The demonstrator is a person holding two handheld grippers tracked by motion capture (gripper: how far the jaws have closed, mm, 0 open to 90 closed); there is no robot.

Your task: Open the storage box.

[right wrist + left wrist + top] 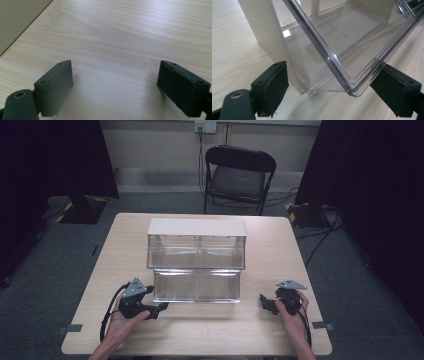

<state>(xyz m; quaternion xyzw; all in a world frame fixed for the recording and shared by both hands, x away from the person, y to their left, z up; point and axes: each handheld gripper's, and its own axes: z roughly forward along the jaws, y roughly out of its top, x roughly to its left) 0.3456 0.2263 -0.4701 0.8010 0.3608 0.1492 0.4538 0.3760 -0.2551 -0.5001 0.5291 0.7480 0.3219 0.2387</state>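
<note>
Holding my left gripper [161, 308] at the near left corner of the drawer unit [196, 227], I am looking along my two jaws at the lower drawer [352, 62]. This drawer is standing pulled out toward me, with its clear corner between my jaws. The pads [275, 87] are not pressing on it; there is a gap on both sides, so this gripper is released and grasping nothing.

My right gripper [263, 302] is resting at about 4 o'clock from the unit, well apart from it, over the bare table [130, 32]. Its jaws are standing wide, and nothing is between them.

The unit is sitting in the middle of the table, at 12 o'clock from my hands, and the upper drawer [196, 251] is closed above the pulled-out one.

I am judging the drawer to be light, stiff and hollow, made of hard clear plastic. Such plastic is slippery for the pads, and the thin wall could crack if I am squeezing hard. I think the best place to take hold is the front rim [317, 47] near the corner, one pad inside and one pad outside. The unit itself seems light too, so it may be sliding when I push the drawer.
</note>
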